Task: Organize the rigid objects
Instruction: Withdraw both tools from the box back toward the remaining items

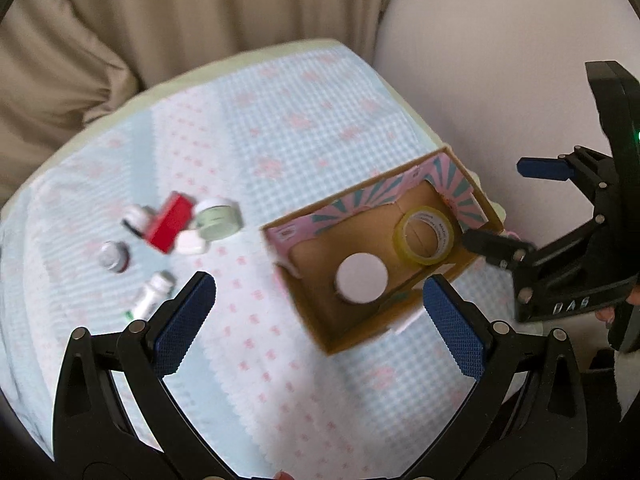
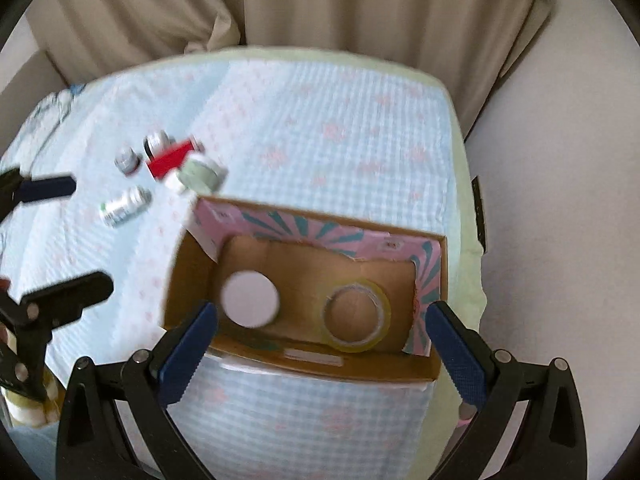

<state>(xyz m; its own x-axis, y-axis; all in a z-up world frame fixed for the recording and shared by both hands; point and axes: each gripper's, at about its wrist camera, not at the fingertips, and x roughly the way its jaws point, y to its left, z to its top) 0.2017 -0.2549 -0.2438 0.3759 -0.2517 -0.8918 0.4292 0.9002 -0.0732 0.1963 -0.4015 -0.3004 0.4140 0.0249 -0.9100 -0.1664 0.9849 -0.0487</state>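
Note:
An open cardboard box [image 1: 304,320] [image 2: 192,252] with pink and teal flaps sits on the cloth. Inside lie a yellow tape roll [image 1: 425,235] [image 2: 357,315] and a white round lid [image 1: 362,277] [image 2: 249,298]. To its left lie a red box [image 1: 170,222] [image 2: 170,159], a pale green tape roll [image 1: 218,219] [image 2: 200,175], a white bottle [image 1: 154,295] [image 2: 125,205] and small jars [image 1: 114,257] [image 2: 127,160]. My left gripper [image 1: 316,316] is open and empty, above the cloth before the box. My right gripper [image 2: 320,348] is open and empty over the box's near wall; it also shows in the left wrist view [image 1: 516,204].
The blue checked cloth [image 1: 280,152] [image 2: 320,120] covers a small table with pale green edges. Beige curtains [image 1: 160,8] [image 2: 360,4] hang behind. A white wall [image 1: 500,60] is at the right. The left gripper's fingers [image 2: 48,188] reach in at the left of the right wrist view.

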